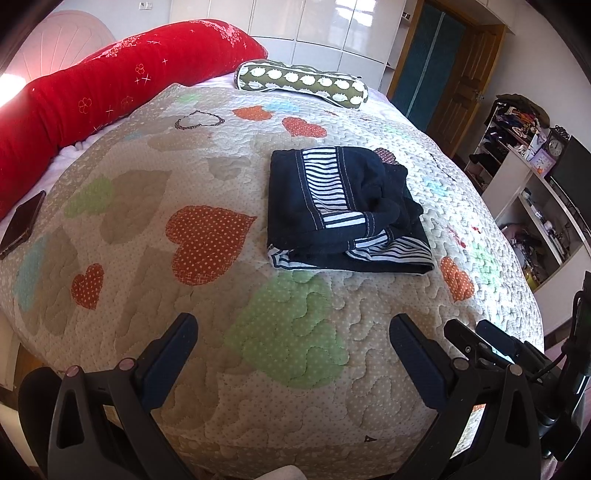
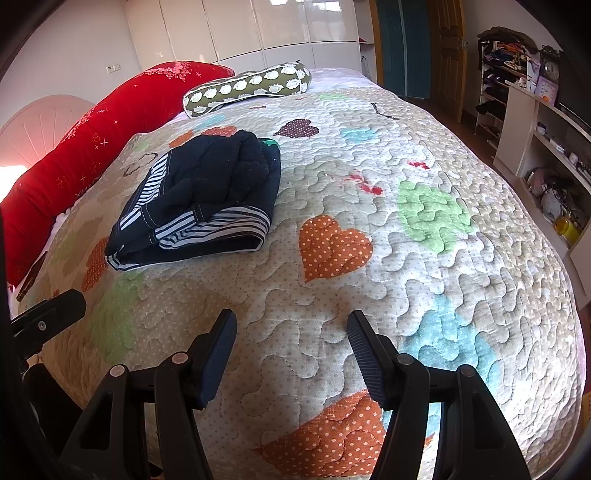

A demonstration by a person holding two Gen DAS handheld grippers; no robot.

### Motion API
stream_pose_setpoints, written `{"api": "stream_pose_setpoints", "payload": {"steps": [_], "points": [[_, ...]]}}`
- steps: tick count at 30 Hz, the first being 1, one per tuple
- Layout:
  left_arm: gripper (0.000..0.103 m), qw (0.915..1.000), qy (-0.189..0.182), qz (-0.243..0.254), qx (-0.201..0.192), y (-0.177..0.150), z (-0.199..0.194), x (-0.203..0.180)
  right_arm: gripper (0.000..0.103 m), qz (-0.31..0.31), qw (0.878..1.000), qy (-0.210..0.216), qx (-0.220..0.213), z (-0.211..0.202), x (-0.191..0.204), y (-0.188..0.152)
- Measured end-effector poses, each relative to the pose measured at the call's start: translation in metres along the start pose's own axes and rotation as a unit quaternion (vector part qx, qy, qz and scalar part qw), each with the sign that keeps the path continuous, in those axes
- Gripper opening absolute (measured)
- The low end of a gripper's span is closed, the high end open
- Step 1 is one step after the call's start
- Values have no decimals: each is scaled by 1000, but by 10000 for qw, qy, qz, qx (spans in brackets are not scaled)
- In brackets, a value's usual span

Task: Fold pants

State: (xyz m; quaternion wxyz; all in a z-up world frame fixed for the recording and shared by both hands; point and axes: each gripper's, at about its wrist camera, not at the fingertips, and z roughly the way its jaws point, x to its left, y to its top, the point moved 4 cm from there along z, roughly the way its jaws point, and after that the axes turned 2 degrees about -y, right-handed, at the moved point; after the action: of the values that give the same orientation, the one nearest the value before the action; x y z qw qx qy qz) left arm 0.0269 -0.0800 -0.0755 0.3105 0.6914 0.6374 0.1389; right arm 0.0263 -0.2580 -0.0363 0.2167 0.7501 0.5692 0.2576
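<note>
Centrally on the bed, the pants (image 1: 343, 210) lie folded into a compact, roughly square bundle on the quilt (image 1: 207, 155). Dark navy fabric, with black-and-white striped lining showing along the turned edges and at the near fold. Top layer somewhat rumpled, not flat.

Left gripper (image 1: 293, 332): fingers spread wide, nothing between them, hovering over a green heart patch on the quilt, well short of the pants. Right gripper (image 2: 291, 330): fingers likewise wide apart and empty, above bare quilt beside an orange heart patch; the pants sit up and to the left in its view (image 2: 199, 203), well apart from the fingertips. Neither gripper touches the garment.

Surroundings: long red pillow (image 1: 110, 96) runs along the far left edge of the bed; a green bolster with white round motifs (image 1: 301, 83) lies at the far end. A dark phone (image 1: 22, 225) rests near the left edge, just beside the red pillow. White wardrobe doors (image 1: 325, 29) behind; cluttered shelving (image 2: 554, 147) to the right.
</note>
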Motion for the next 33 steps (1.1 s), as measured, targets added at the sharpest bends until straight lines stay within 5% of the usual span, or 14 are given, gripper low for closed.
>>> {"api": "stream_pose_setpoints", "payload": {"steps": [19, 26, 33], "points": [[103, 9998, -8, -115, 138, -1, 8, 7, 68, -43, 10000, 59, 45, 4, 4, -3], [103, 9976, -195, -653, 85, 17, 10, 37, 68, 309, 9969, 723, 0, 16, 0, 35], [103, 9978, -139, -636, -114, 49, 21, 53, 68, 1090, 9797, 1653, 300, 70, -11, 79]]}}
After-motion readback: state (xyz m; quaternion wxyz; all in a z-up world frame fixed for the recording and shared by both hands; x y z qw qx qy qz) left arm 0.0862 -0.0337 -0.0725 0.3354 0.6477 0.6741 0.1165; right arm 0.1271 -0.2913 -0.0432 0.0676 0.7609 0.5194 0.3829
